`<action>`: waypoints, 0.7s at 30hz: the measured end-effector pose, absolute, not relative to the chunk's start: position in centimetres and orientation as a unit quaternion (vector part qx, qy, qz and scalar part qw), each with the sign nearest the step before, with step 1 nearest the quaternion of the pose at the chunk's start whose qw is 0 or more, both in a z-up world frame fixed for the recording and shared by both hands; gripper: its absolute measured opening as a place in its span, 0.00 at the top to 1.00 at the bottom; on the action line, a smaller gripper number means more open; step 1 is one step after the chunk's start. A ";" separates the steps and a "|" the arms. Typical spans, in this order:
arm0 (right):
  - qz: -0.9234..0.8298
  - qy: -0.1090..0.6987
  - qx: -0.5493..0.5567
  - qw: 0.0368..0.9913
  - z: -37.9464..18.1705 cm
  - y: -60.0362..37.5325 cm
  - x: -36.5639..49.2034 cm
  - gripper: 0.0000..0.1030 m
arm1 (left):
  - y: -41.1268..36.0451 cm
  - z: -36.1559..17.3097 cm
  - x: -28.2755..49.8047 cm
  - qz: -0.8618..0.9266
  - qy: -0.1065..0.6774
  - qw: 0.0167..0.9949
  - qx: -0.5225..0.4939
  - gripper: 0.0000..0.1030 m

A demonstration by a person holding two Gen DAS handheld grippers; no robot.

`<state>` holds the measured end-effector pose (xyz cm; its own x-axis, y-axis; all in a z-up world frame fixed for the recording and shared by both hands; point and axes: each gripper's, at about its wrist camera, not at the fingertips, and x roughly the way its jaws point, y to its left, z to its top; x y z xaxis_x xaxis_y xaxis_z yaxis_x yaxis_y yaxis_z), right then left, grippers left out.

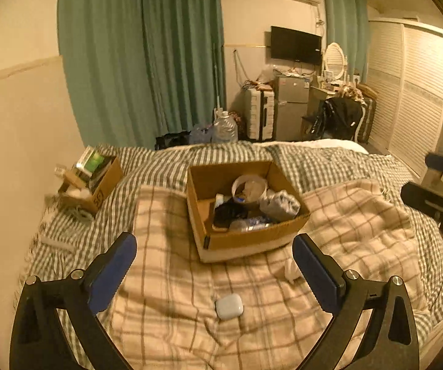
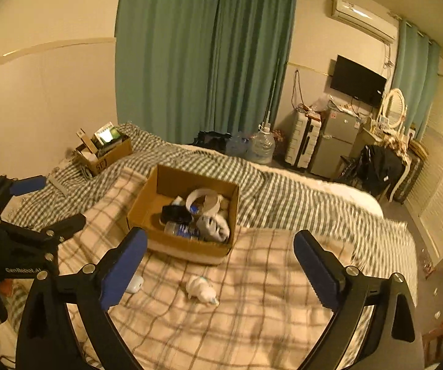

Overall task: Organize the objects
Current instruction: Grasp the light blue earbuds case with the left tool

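Note:
A cardboard box sits on the plaid blanket, holding a tape roll, a black item, a plastic bottle and a grey bundle; it also shows in the right wrist view. A small white earbud case lies on the blanket between my left gripper's open fingers. My left gripper is open and empty above it. A crumpled white object lies on the blanket before my right gripper, which is open and empty. The earbud case is partly hidden behind its left finger.
A second cardboard box with books stands at the bed's far left by the wall. The striped duvet covers the far bed. Beyond are green curtains, a water jug, suitcase, fridge and wardrobe. The other gripper shows at each view's edge.

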<state>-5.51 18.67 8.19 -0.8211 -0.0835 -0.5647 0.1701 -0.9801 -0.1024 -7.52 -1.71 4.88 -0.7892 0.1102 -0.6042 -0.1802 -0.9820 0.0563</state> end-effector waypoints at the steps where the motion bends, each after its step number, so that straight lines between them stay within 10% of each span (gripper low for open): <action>1: -0.953 0.066 0.290 0.064 7.2 18.7 -5.4 0.06 | -1.9 3.9 -7.4 0.943 0.054 0.073 -0.320 0.00; 21: -0.905 0.073 0.418 0.040 -11.2 18.4 -11.8 0.06 | -3.5 -14.6 -11.8 0.896 -0.008 0.034 -0.442 0.00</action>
<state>-11.81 18.38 -11.20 -0.6482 -0.0111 -0.7614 0.1330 -0.9862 -0.0988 -11.81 -3.46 -14.59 -0.6069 0.0675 -0.7919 -0.0533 -0.9976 -0.0441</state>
